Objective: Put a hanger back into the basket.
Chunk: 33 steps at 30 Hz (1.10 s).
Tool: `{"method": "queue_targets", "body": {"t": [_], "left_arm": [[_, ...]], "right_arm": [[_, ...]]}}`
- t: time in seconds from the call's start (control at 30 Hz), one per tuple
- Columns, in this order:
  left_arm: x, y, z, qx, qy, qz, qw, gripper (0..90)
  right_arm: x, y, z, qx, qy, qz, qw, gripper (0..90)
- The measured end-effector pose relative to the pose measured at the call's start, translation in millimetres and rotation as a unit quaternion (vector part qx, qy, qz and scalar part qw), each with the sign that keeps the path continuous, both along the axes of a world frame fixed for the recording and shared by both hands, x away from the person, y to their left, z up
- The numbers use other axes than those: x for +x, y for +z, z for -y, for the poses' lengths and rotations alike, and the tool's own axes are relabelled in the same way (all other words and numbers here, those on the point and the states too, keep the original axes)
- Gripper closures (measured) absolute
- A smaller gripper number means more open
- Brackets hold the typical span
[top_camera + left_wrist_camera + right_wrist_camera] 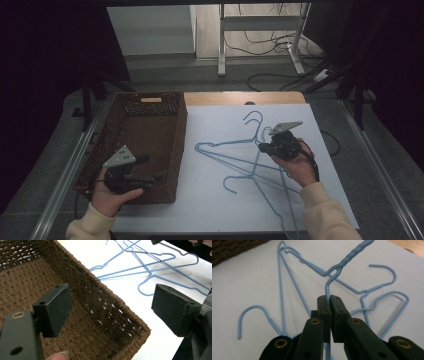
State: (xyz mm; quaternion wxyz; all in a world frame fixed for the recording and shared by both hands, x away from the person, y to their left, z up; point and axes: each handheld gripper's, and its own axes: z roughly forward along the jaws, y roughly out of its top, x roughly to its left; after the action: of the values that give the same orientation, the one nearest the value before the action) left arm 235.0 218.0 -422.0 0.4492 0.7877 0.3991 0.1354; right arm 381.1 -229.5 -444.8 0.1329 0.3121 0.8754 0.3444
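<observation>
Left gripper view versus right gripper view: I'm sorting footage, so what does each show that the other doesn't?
Left gripper view alone: the woven bottom and inner wall of the brown wicker basket, framed by the open left gripper. Right gripper view alone: the right gripper shut on a light-blue wire hanger just below its twisted neck. Both share the tangle of blue wire hangers on the white sheet and some brown basket weave.

white table cover (215,200), floor cables (270,45), perhaps a desk frame (222,45)
</observation>
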Motion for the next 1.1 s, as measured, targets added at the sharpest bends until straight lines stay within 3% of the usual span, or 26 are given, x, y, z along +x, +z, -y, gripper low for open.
{"method": "queue_targets", "body": {"t": [0.47,1.1], "left_arm": [[8.1,9.2,22.7,0.007,-0.020,0.011,0.9997,17.6],[33.4,22.2,60.5,0.011,-0.056,0.018,0.9982,19.3]], "right_arm": [[-28.3,22.6,22.4,0.031,0.026,0.020,0.9990,87.5],[-44.0,37.5,23.5,0.063,0.059,0.017,0.9961,87.6]]}}
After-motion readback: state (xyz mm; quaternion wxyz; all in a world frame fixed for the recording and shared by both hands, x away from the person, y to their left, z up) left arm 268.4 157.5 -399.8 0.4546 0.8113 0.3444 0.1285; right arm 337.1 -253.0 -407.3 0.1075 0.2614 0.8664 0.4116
